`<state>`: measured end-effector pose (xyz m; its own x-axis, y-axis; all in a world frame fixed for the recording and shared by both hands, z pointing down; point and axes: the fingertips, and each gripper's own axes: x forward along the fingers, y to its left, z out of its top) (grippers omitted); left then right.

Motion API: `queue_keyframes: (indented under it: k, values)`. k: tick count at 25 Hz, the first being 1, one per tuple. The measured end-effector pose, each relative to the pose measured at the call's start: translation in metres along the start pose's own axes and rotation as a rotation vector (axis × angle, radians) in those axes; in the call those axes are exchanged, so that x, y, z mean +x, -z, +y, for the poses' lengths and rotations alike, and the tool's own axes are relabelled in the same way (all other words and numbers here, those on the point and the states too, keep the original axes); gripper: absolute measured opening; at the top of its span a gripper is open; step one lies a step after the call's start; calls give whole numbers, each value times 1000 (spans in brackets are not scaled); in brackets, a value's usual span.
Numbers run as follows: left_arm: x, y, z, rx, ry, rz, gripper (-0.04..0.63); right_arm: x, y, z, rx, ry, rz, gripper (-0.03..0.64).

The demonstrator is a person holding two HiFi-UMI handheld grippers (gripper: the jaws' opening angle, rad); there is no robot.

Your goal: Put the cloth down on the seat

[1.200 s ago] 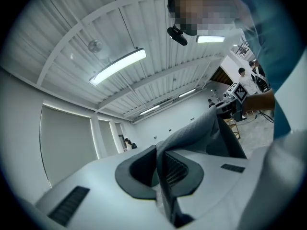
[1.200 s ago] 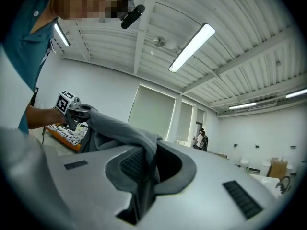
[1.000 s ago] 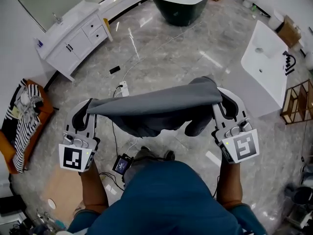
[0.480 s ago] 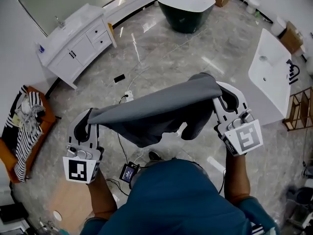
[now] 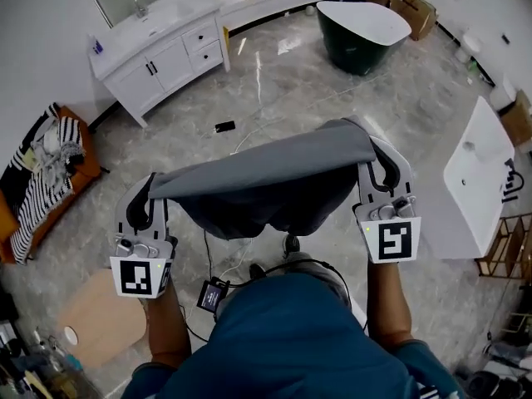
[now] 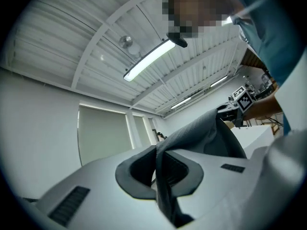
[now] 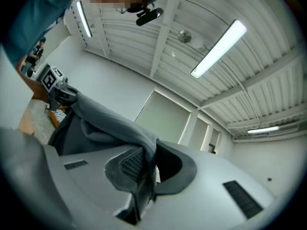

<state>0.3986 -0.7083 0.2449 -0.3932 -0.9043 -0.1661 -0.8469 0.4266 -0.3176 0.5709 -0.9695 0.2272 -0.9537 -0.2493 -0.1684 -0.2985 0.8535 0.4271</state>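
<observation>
A grey cloth [image 5: 266, 181] hangs stretched between both grippers at chest height over the marble floor. My left gripper [image 5: 150, 191] is shut on its left end, and the fabric is pinched between the pads [image 6: 158, 169]. My right gripper [image 5: 376, 150] is shut on the right end, with the cloth [image 7: 105, 121] folded into its jaws [image 7: 148, 169]. The middle of the cloth sags in a loose fold. An orange seat [image 5: 83, 169] stands at the far left by the wall, with a striped cloth [image 5: 37, 189] and other garments heaped on it, well away from both grippers.
A white vanity cabinet [image 5: 162, 44] stands at the back left and a dark green bathtub [image 5: 362, 32] at the back. A white basin counter [image 5: 478, 181] and a wooden rack [image 5: 515, 239] are at the right. Cables and a small black device [image 5: 224, 126] lie on the floor. A round wooden board [image 5: 91, 318] lies at the lower left.
Both grippers have swung round together with the cloth still held between them. The vanity and orange seat have shifted right and more into view. The right gripper has rolled more level.
</observation>
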Motion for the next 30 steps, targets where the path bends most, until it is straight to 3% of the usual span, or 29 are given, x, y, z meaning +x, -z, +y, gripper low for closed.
queue_keyframes:
  k: [6,9,14,20,30]
  values:
    - [18,38,38,34,-258,71,8,92,20,16,-67,-18,-20,30]
    - [24,48,54,65,-341,115,8,133,27,28,-108,-106,-48,29]
    - [33,58,74,121,-445,175,8,190,41,46,-80,-257,-107,31]
    - [16,74,108,134,-522,272,8,245,39,93,8,-367,-153,31]
    - [-29,88,204,140,-575,240,8,317,-3,185,47,-448,-208,30]
